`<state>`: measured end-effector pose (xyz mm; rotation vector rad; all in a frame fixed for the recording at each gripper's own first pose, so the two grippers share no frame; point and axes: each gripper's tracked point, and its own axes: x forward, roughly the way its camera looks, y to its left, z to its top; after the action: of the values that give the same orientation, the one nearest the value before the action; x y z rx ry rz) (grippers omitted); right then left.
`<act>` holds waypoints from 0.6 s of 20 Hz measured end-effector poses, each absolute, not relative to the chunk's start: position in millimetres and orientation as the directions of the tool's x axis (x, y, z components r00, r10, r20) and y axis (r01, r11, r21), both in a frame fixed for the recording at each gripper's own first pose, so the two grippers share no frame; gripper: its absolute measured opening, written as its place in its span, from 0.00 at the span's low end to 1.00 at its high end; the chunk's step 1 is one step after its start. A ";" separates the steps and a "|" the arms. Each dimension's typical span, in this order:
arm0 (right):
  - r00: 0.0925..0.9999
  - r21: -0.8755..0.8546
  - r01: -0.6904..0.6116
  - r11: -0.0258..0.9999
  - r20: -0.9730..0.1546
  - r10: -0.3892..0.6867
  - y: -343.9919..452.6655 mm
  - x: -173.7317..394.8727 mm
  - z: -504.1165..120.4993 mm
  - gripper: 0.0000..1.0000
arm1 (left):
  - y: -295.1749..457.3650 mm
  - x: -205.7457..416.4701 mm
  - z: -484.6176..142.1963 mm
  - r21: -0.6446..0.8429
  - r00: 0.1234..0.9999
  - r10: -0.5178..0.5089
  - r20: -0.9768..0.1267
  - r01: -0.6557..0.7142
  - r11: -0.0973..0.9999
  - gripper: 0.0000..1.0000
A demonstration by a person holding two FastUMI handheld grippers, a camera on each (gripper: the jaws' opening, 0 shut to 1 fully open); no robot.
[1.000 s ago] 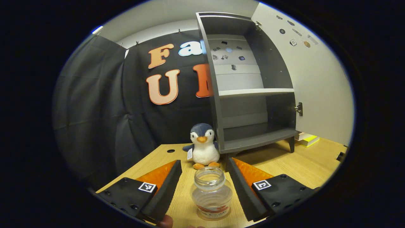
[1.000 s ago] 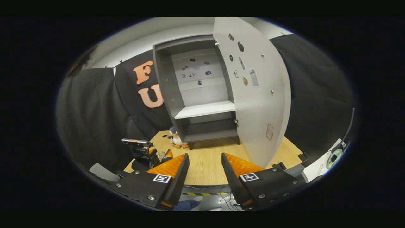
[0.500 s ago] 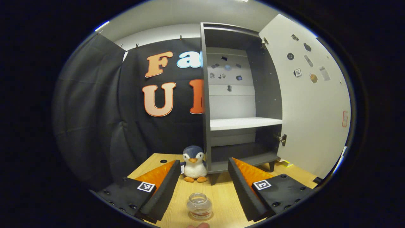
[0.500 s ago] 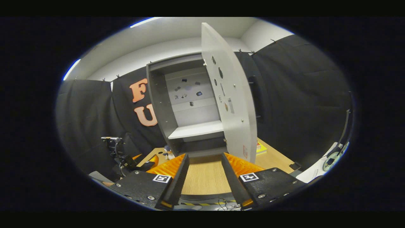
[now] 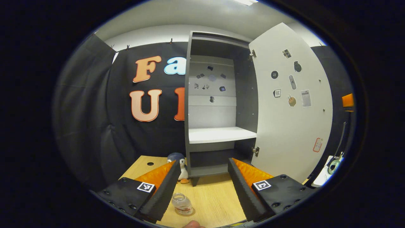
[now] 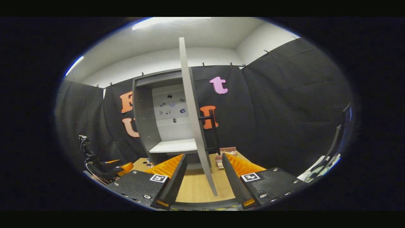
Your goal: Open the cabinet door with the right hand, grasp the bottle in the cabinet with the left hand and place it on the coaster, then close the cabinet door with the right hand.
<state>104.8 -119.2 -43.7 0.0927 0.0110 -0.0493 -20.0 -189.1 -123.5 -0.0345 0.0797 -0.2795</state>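
Now that the left tool (image 5: pixel 200 186), wide open, has backed off the bottle (image 5: pixel 182 204), the empty, spread right tool (image 6: pixel 202 172) faces the door (image 6: pixel 194 126) edge, ready to close it.

In the left gripper view, the plush penguin toy with a dark blue head (image 5: pixel 181 164) is half hidden behind one of the fingers (image 5: pixel 163 190). The coaster under the small clear glass bottle (image 5: pixel 182 204) is too small to tell. The small dark stickers (image 5: pixel 209 83) on the back wall of the grey cabinet (image 5: pixel 190 104) are too small to identify. In the right gripper view, the white cabinet door (image 6: pixel 193 126) stands edge-on and hides part of the cabinet interior.
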 end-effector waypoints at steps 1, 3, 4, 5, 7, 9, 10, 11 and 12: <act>0.999 0.088 0.051 0.995 -0.010 -0.050 -128.1 109.4 -42.2 0.71 | -189.3 -21.8 -128.7 -0.049 0.953 -0.285 -0.101 0.281 0.958 0.94; 0.999 0.091 0.050 0.995 -0.013 -0.049 -139.3 123.8 -44.5 0.70 | -182.4 -24.6 -124.8 -0.070 0.954 -0.279 -0.110 0.273 0.960 0.98; 0.999 0.094 0.044 0.995 -0.015 -0.043 -142.6 129.5 -47.0 0.76 | -178.5 -24.6 -123.2 -0.073 0.956 -0.271 -0.113 0.264 0.962 0.97; 0.999 0.095 0.045 0.994 -0.016 -0.044 -147.1 136.7 -49.2 0.82 | -174.2 -24.9 -122.3 -0.070 0.959 -0.258 -0.115 0.251 0.965 0.97; 0.999 0.101 0.037 0.994 -0.020 -0.035 -152.2 146.5 -51.9 0.78 | -165.9 -23.6 -118.0 -0.058 0.966 -0.236 -0.107 0.231 0.971 0.97; 1.000 0.112 0.022 0.993 -0.009 -0.021 -152.8 155.2 -50.9 0.79 | -159.3 -24.4 -115.7 -0.045 0.969 -0.224 -0.101 0.221 0.974 0.97; 1.000 0.111 0.018 0.994 -0.008 -0.017 -153.3 160.3 -51.9 0.80 | -156.4 -23.7 -115.5 -0.040 0.971 -0.217 -0.101 0.214 0.976 0.97; 1.000 0.105 0.024 0.994 -0.015 -0.023 -155.8 164.6 -55.8 0.86 | -153.5 -23.7 -116.4 -0.037 0.972 -0.211 -0.103 0.208 0.977 0.98; 0.999 0.098 0.026 0.995 -0.025 -0.024 -157.6 167.4 -61.4 0.80 | -150.6 -23.7 -116.1 -0.036 0.973 -0.206 -0.103 0.203 0.978 0.98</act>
<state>167.4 -157.6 -61.4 0.0983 0.0239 -0.0247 -23.7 -150.6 -116.1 -0.0253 0.1070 -0.2065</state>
